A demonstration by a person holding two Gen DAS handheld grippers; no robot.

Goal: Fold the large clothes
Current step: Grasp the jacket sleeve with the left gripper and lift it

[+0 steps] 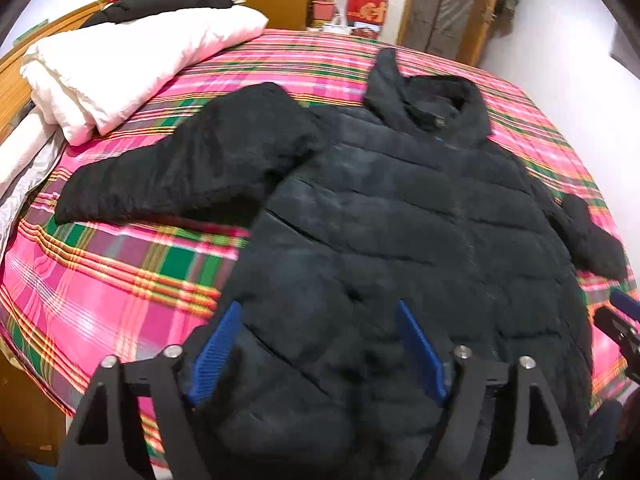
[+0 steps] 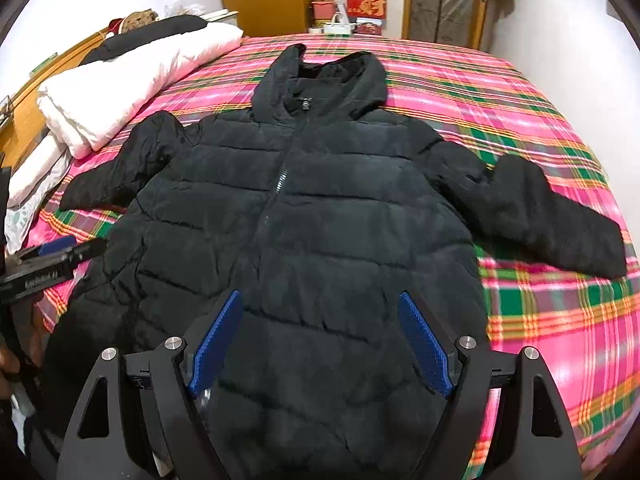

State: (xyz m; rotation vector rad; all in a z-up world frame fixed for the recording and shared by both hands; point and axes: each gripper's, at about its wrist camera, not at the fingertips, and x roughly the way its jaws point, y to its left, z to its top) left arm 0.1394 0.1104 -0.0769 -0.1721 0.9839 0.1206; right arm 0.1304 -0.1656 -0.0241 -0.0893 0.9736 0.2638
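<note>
A black quilted jacket (image 2: 304,216) lay flat, front up, zipped, across the middle of a pink-and-green plaid bedspread (image 2: 540,320), hood toward the top of the frame. The right wrist view showed its zipper (image 2: 280,178) and both sleeves spread; the left wrist view, blurred, cut the right-hand sleeve short. A folded white duvet (image 1: 132,68) sat upper left. The left gripper (image 1: 320,356) stood with jaws apart over the hem, nothing clamped; the right gripper (image 2: 320,344) likewise stood wide, its ribbed blue pads (image 2: 426,344) clear of the padded fabric
</note>
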